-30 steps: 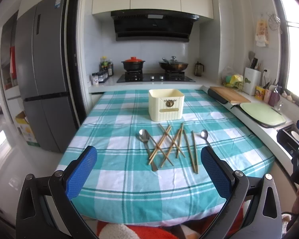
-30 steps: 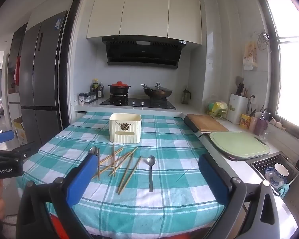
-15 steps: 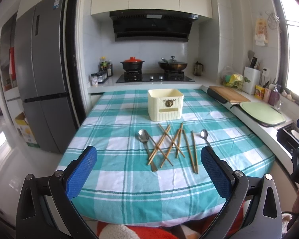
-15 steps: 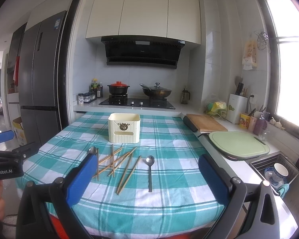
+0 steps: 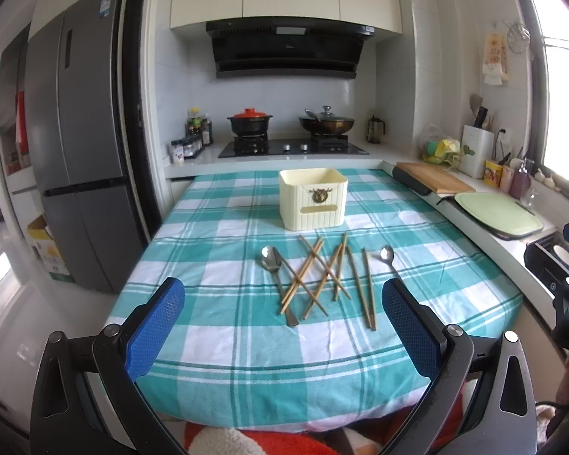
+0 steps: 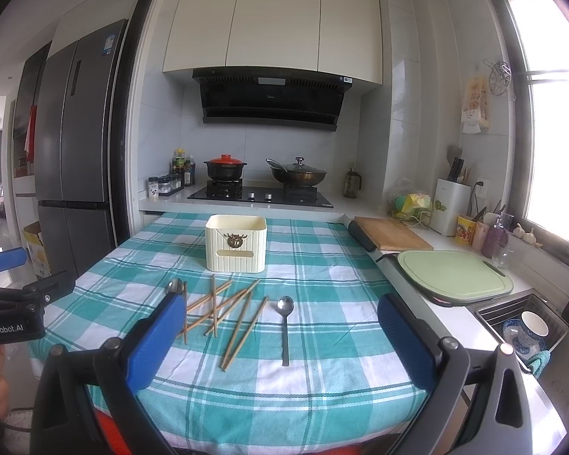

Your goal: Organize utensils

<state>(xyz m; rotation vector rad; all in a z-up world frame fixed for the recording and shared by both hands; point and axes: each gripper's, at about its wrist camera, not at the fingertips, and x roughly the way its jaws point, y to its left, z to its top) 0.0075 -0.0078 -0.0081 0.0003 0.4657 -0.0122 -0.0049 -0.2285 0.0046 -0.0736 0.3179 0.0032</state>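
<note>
On the checked tablecloth (image 5: 223, 303) lie two metal spoons (image 5: 272, 261) and about eight wooden chopsticks (image 5: 322, 273), before one cream utensil box (image 5: 313, 199). Two pots (image 5: 249, 123) sit on the stove (image 5: 292, 148).

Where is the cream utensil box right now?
The cream box stands upright mid-table on the checked cloth, just beyond the scattered chopsticks, toward the stove.

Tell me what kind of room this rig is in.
A home kitchen, most likely: a gas stove with pots under a range hood, a fridge, and a sink by the counter.
</note>
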